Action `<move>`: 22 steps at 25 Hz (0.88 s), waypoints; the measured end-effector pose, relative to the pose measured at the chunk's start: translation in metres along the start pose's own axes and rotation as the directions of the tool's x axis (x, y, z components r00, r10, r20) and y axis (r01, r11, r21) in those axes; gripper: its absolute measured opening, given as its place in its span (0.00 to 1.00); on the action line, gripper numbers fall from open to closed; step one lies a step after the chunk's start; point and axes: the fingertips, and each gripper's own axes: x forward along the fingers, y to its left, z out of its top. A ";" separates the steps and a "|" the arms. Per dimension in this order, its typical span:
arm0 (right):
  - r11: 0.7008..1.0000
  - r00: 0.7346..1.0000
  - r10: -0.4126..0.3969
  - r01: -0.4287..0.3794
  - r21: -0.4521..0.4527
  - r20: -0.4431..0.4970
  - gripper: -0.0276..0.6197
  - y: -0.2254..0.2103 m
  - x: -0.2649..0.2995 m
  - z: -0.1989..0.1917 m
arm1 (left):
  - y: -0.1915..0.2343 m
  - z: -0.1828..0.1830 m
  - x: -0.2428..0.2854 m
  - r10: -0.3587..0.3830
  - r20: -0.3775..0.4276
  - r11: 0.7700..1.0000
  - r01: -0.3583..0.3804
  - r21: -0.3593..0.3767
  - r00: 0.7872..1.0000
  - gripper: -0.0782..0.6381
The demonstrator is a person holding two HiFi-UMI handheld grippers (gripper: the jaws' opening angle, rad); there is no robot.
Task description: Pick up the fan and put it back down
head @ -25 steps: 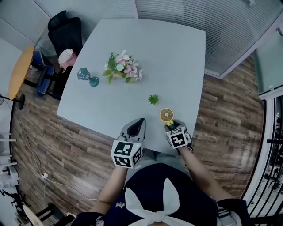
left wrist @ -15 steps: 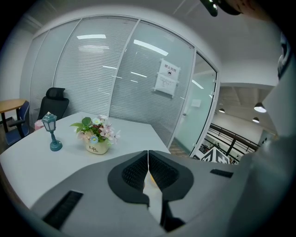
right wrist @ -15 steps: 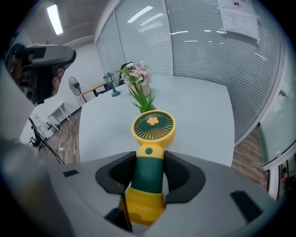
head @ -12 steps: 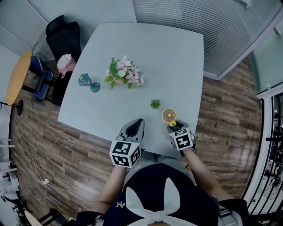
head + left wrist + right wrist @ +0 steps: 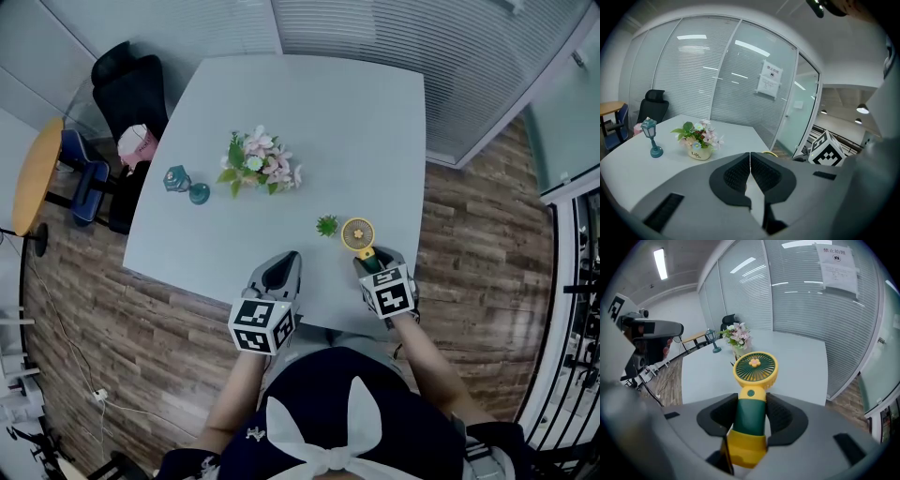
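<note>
The fan (image 5: 357, 234) has a round yellow head with a pink flower at its centre, a green handle and a yellow base. My right gripper (image 5: 373, 263) is shut on the green handle (image 5: 750, 413) and holds the fan upright above the table's near right edge. In the right gripper view the head (image 5: 755, 367) stands up past the jaws, whose pads press on the handle from both sides. My left gripper (image 5: 280, 273) hovers over the near edge to the left, and its jaws (image 5: 750, 161) are shut with nothing between them.
On the pale table (image 5: 356, 122) stand a small green plant (image 5: 327, 226) just left of the fan, a pot of pink flowers (image 5: 255, 161) and a teal lamp ornament (image 5: 184, 183). A black chair (image 5: 131, 80) stands at the far left corner. Glass walls with blinds lie beyond.
My right gripper has risen with the fan in it, and the fan's head now shows beside the small green plant. The left gripper has hardly moved.
</note>
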 end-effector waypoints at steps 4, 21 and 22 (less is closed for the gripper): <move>1.000 1.000 -0.006 0.006 -0.015 0.031 0.34 0.001 -0.010 0.016 | 0.002 0.002 0.000 0.002 0.006 1.000 -0.002 -0.004 1.000 0.14; 0.999 0.984 0.007 0.001 -0.048 0.177 0.34 0.014 -0.066 0.071 | -0.001 0.011 -0.008 -0.001 0.044 1.000 0.002 -0.009 0.999 0.14; 0.999 0.982 0.007 0.002 -0.049 0.186 0.34 0.015 -0.070 0.074 | -0.002 0.012 -0.008 -0.003 0.046 1.000 0.003 -0.008 0.999 0.14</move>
